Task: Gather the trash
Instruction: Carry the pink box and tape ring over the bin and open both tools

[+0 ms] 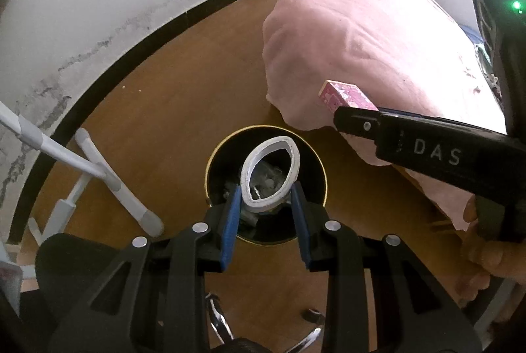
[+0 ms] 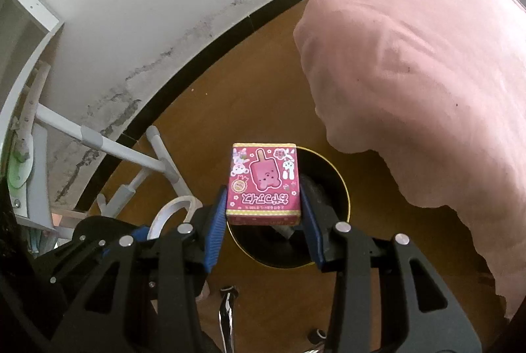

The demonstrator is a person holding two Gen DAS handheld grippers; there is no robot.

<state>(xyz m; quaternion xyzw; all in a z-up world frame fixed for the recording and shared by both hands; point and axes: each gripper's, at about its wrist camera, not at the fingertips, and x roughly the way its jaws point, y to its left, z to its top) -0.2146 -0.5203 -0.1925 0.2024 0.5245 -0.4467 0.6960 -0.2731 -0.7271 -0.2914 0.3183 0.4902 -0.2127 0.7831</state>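
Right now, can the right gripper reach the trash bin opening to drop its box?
Probably yes. The right gripper holds the pink box right over the black trash bin. Nothing lies between; the left gripper with its white tape ring is close beside.

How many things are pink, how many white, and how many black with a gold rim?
Pink: 2, the box and the blanket
White: 2, the tape ring and the stand
Black with gold rim: 1, the bin
Total: 5
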